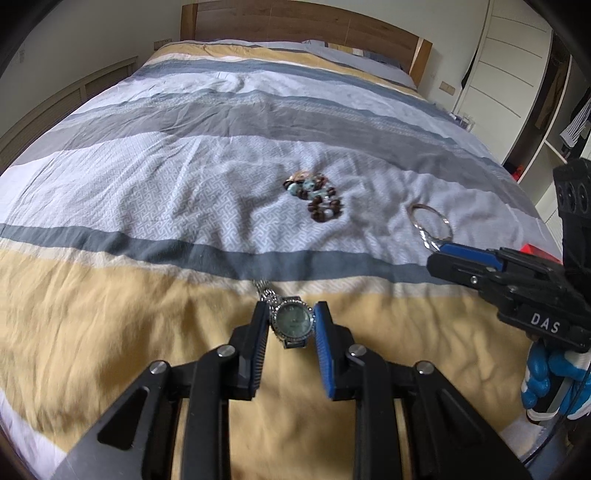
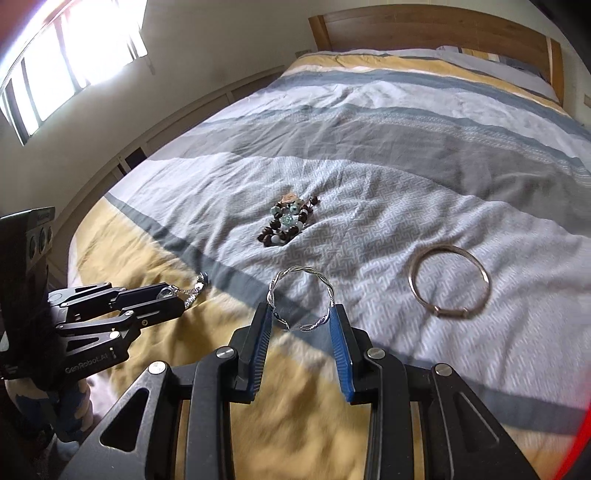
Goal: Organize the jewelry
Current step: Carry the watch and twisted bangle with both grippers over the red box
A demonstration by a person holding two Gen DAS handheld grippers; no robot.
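My left gripper [image 1: 291, 314] is shut on a silver watch [image 1: 293, 322] with a green dial, its pads pressing the case from both sides. The metal strap [image 1: 264, 290] trails away over the bedspread. The right wrist view shows this left gripper [image 2: 173, 295] at the left with the watch strap [image 2: 195, 291] dangling from it. My right gripper [image 2: 301, 314] is shut on a twisted silver bangle [image 2: 299, 271], held just above the bed. From the left wrist view, the right gripper [image 1: 439, 254] holds that bangle [image 1: 430, 221] at the right.
A pile of brown and pale-blue bead bracelets [image 2: 290, 221] lies mid-bed on the striped bedspread [image 2: 406, 155]. A plain metal bangle [image 2: 448, 282] lies to the right of my right gripper. A wooden headboard [image 1: 295, 26] stands at the far end and white wardrobes [image 1: 517, 74] at the right.
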